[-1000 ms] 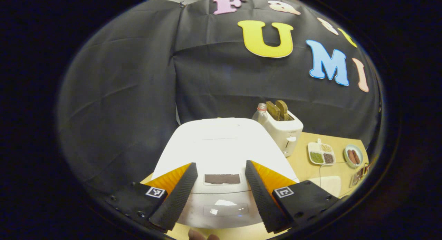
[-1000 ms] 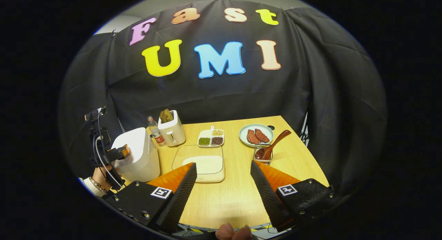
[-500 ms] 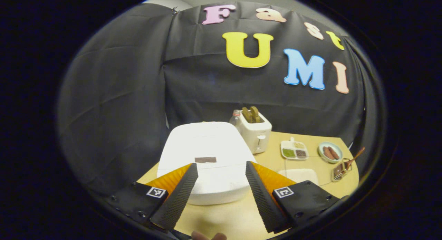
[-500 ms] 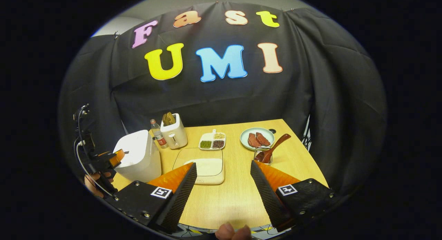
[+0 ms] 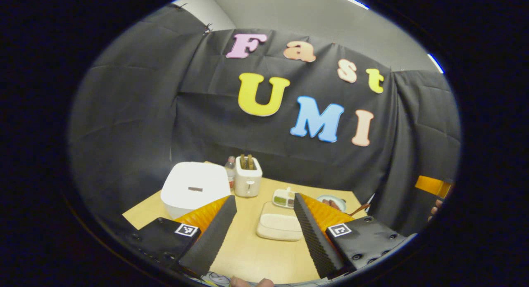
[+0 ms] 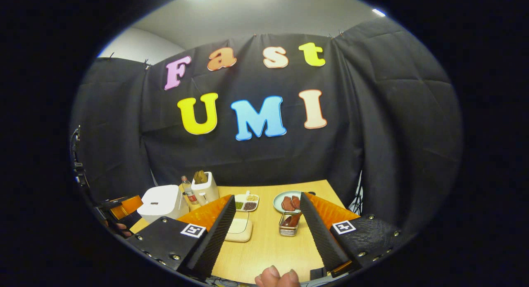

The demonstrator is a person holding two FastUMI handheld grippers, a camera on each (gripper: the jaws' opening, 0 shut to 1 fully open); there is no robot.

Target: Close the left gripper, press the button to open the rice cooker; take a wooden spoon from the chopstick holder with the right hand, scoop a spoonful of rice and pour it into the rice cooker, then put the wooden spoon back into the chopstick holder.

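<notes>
Left gripper, right gripper: fingers standing wide apart, holding nothing. Rice cooker sitting lid-down beyond left finger; wooden spoon lying in chopstick holder between right fingers.

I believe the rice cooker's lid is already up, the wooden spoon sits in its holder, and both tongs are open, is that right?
Not quite: the rice cooker has its lid down, as the left gripper view shows. The rest holds: the wooden spoon sits in its holder, and the left tongs and right tongs are open.
</notes>
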